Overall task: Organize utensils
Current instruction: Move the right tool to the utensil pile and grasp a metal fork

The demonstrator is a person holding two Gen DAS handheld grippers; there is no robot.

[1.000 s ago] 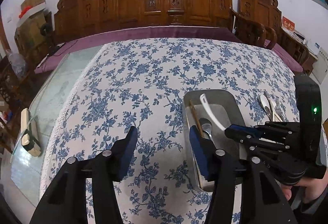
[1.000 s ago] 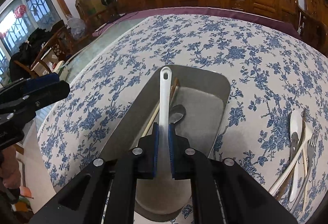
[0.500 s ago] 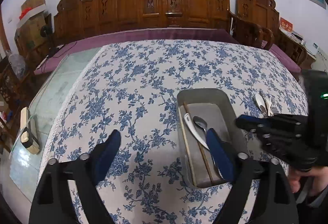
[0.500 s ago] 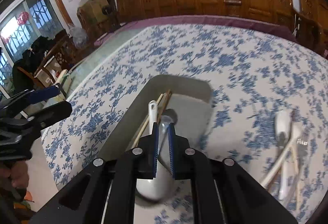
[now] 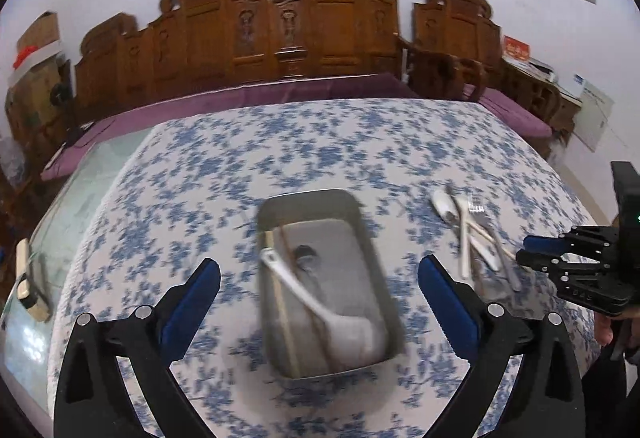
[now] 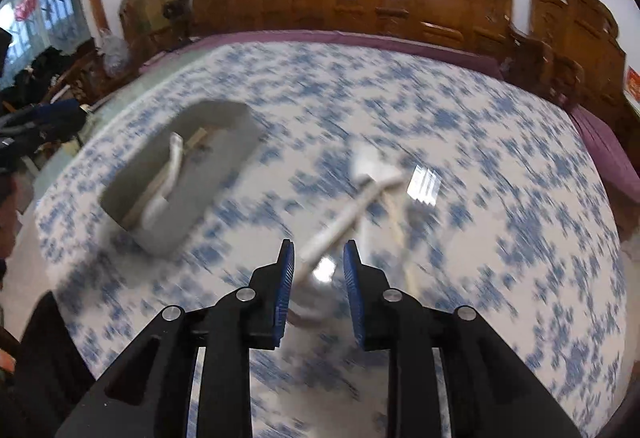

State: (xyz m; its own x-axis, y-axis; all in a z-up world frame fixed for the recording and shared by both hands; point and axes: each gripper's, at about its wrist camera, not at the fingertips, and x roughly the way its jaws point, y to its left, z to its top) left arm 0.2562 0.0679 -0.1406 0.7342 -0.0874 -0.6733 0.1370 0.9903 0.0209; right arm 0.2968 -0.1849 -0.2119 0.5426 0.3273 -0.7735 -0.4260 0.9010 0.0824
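White spoon (image 5: 316,302) now in tray (image 5: 372,238); right gripper (image 6: 319,270) opening, empty.

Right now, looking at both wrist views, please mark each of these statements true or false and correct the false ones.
1. A white spoon lies inside the metal tray. True.
2. The right gripper is clamped on the white spoon. False: its fingers stand apart with nothing pressed between them, above the loose utensils on the cloth.
3. The left gripper is wide open and holds nothing. True.
4. The loose utensils lie on the far side of the tray from the right gripper. False: they lie on the tablecloth between the tray and that gripper.
5. The tray is empty apart from the spoon. False: chopsticks are in it too.
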